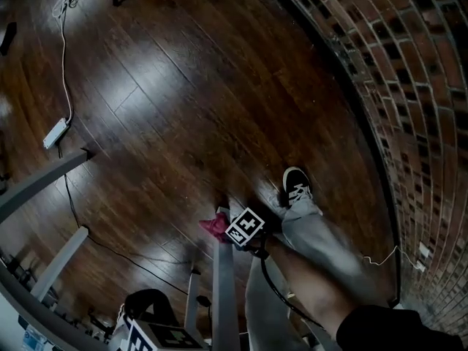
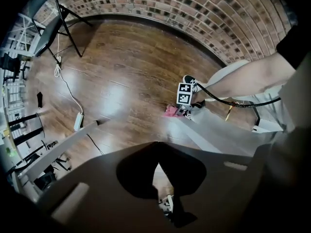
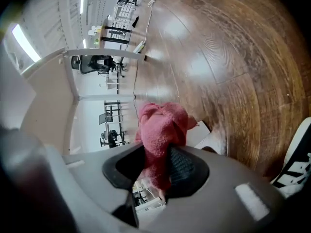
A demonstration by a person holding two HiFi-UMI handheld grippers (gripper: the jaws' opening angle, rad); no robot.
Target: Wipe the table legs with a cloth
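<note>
My right gripper (image 1: 232, 229) is shut on a pink cloth (image 1: 216, 225) low down at a grey table leg (image 1: 223, 291), close to the wooden floor. In the right gripper view the cloth (image 3: 163, 123) bulges out from between the fingers, with the leg's pale foot (image 3: 210, 139) just beyond it. From the left gripper view the cloth (image 2: 170, 111) and the right gripper's marker cube (image 2: 185, 93) show beside the grey leg (image 2: 214, 132). My left gripper (image 2: 156, 154) hangs at the head view's bottom left (image 1: 146, 306), shut and holding nothing, away from the cloth.
More grey table legs (image 1: 40, 181) slant in at the left. A white power strip (image 1: 55, 132) with its cable lies on the floor. The person's black shoe (image 1: 296, 185) stands next to the leg. A brick wall (image 1: 409, 86) curves along the right.
</note>
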